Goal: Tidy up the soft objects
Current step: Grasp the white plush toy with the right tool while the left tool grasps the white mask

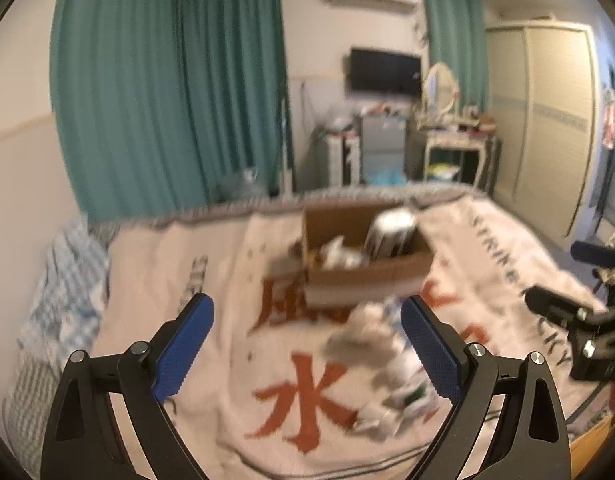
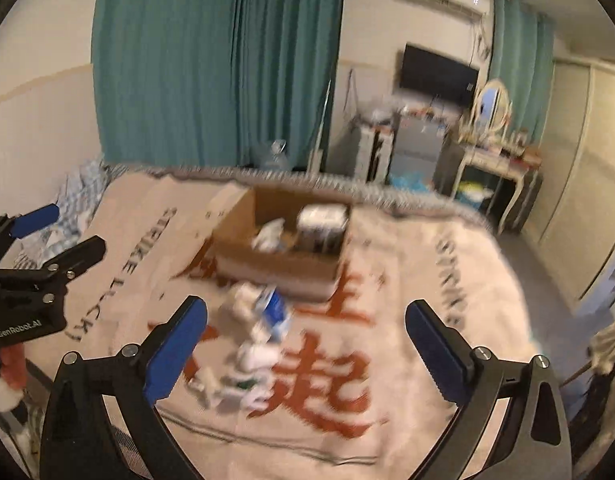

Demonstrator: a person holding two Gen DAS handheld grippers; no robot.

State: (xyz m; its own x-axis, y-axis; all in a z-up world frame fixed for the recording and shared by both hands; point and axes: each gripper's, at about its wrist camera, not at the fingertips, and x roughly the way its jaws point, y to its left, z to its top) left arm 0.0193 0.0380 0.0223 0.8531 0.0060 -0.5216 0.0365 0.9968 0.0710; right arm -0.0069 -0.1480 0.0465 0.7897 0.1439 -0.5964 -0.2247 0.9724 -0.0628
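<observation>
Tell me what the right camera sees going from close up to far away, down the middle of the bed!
Near to far: right gripper, open and empty → pile of soft packets on the blanket → cardboard box with packets already inside → far edge of the bed → teal curtains.

Lay in a loose heap (image 2: 255, 344) on the blanket (image 2: 407, 280), near side of the cardboard box (image 2: 283, 264): small soft packets, mostly white, one blue-and-white (image 2: 276, 312) at the far end just beside the box wall, one with a dark green patch (image 1: 415, 394) at the near end. Blurred, so count unclear. Sat inside the open box: a pale crumpled packet (image 2: 269, 234) at left, a taller white-and-dark pack (image 2: 321, 226) upright at right.
</observation>
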